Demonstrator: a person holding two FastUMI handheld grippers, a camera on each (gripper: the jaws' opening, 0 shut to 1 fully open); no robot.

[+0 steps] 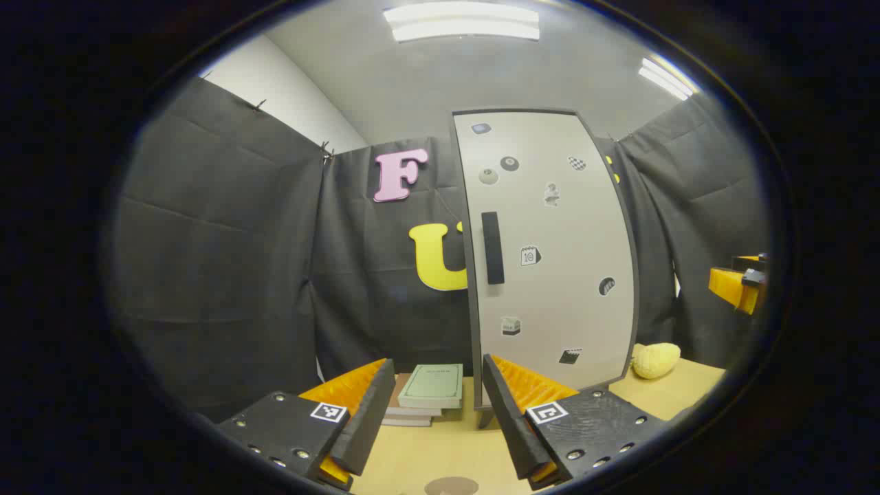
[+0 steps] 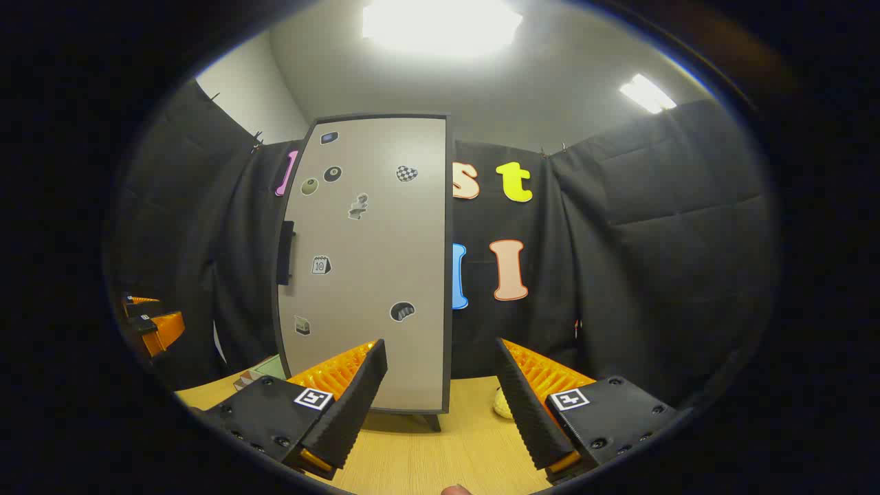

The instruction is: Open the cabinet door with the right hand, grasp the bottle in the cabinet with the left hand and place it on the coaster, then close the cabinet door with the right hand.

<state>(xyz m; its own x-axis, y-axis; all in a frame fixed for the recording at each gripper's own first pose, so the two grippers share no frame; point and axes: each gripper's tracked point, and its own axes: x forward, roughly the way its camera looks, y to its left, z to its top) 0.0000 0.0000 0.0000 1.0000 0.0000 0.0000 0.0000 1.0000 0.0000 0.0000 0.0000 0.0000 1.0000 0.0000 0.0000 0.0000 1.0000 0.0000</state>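
Left gripper view: cabinet point(image 1: 550, 254) door closed, contents hidden; left tongs point(image 1: 436, 402) and right tongs point(image 2: 440, 385) both released.

Readable marks on the cabinet door and the grippers

A small calendar sticker point(image 1: 529, 256) near the handle edge of the cabinet door point(image 1: 550, 206) reads "10"; the other stickers carry pictures, no legible text. Each gripper finger bears a square black-and-white code tag point(image 1: 328, 412), with no words
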